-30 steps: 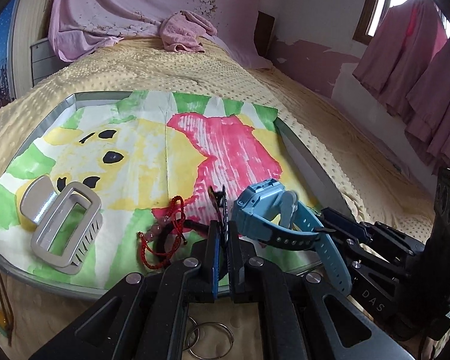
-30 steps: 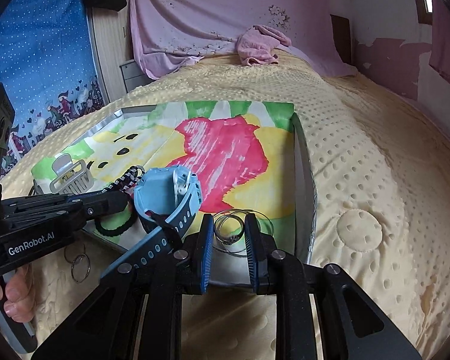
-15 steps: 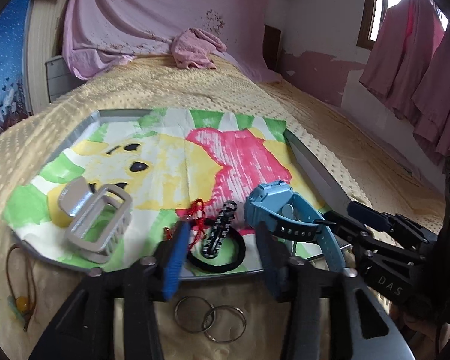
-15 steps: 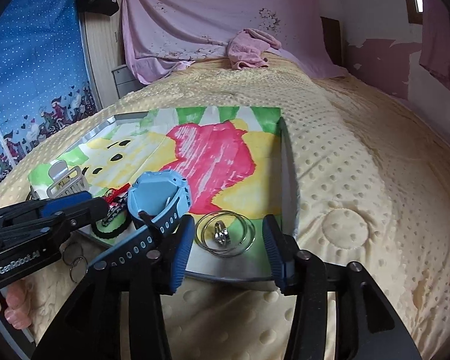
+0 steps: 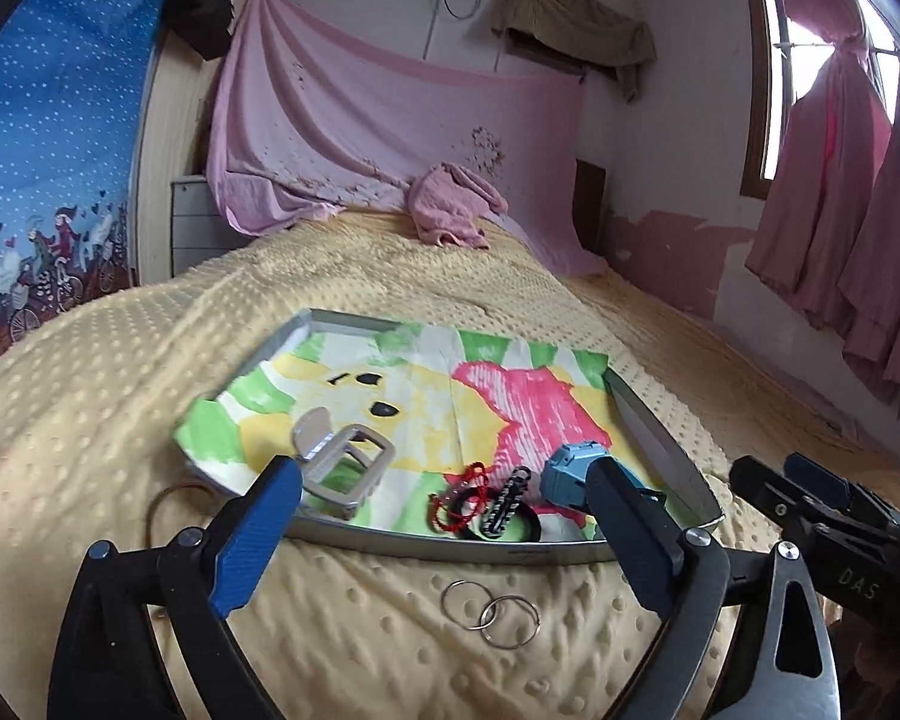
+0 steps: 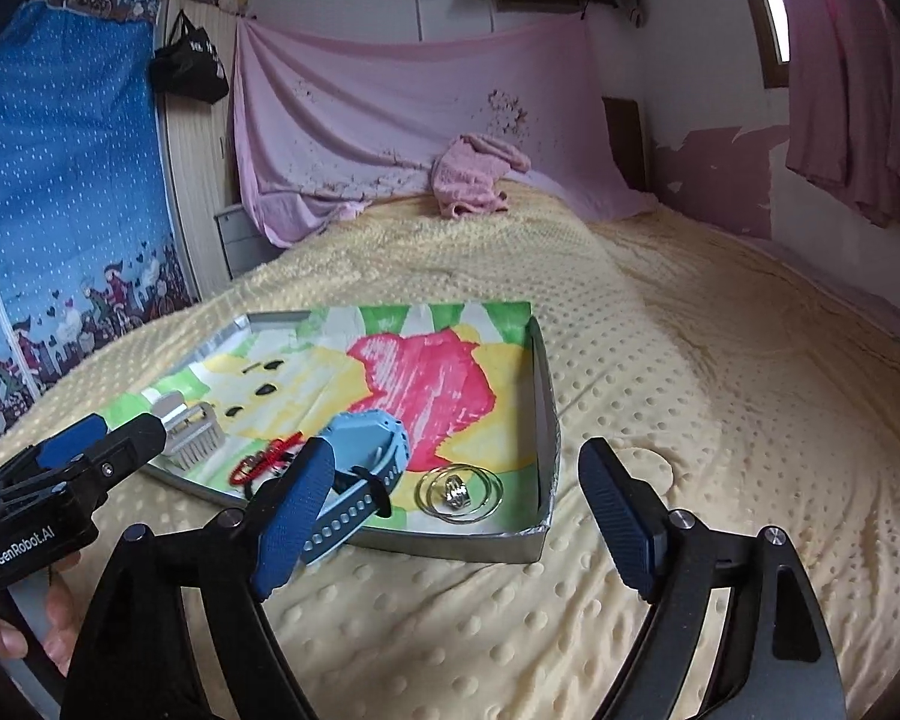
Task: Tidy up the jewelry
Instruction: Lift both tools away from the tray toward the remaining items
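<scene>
A yellow dotted bedspread (image 6: 690,396) covers the bed, with a pink sheet (image 6: 390,114) hung on the wall behind it and a crumpled pink towel (image 6: 477,174) at the head. On the bedspread sits a shallow metal tray (image 6: 543,396) lined with a painted paper (image 6: 426,372) in yellow, pink and green.

The jewelry lies along the tray's near side. A grey hair claw (image 5: 345,462) rests at the left, then a red cord bracelet (image 5: 462,495), a black-and-white braided band (image 5: 507,507) lying across a black ring, and a blue watch (image 6: 363,462) whose strap hangs over the tray's front rim. At the right corner are thin wire bangles (image 6: 459,492) with a small silver ring (image 6: 455,495) inside them. Two joined metal rings (image 5: 491,612) lie on the bedspread just in front of the tray — outside it — and a thin cord loop (image 5: 171,504) lies off the tray's left corner.

The left gripper (image 5: 444,528) hangs above the tray's near edge, its blue-padded fingers (image 5: 258,540) spread wide and holding nothing. The right gripper (image 6: 459,516) is likewise spread wide and empty, above the right front corner.
</scene>
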{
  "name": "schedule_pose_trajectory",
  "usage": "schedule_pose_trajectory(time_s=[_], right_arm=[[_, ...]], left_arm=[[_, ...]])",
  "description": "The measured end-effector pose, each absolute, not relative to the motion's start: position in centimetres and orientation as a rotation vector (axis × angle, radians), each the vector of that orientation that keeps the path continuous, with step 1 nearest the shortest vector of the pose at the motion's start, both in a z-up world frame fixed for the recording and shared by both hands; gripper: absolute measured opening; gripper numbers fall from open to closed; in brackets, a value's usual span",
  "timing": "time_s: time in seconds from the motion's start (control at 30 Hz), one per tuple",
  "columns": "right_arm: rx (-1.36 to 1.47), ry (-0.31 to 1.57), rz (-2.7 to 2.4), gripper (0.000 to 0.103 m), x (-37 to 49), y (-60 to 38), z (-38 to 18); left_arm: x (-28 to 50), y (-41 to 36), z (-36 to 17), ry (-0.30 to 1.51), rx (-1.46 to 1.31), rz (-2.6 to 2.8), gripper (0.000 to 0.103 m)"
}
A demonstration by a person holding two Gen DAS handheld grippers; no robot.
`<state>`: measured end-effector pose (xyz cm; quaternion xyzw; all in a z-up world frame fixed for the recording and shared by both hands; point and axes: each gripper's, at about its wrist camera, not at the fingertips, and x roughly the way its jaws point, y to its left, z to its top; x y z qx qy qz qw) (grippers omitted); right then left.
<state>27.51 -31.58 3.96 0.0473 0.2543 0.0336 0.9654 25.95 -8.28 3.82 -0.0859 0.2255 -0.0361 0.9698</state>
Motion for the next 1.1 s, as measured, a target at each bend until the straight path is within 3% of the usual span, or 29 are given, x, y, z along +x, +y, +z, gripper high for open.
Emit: schedule_pose_trajectory(time_s=[0.2, 0.3, 0.73, 1.1], right_arm=[[0.130, 0.400, 0.078, 0.089, 24.3, -31.2, 5.2], [0.133, 0.352, 0.081, 0.100, 22.9, -30.6, 5.8], [0.118, 0.239, 0.133, 0.101, 16.6, -27.3, 6.4], [0.101, 0.228, 0.144, 0.101, 13.4, -25.4, 6.1]], left_arm=[[22.9, -6.3, 4.8, 0.383, -0.175, -0.033, 0.103], [21.4, -5.3, 5.1, 0.356, -0.173, -0.011, 0.103], [15.1, -2.3, 5.6, 0.268, -0.151, 0.049, 0.103], [12.5, 1.5, 4.0, 0.317, -0.179, 0.123, 0.103]])
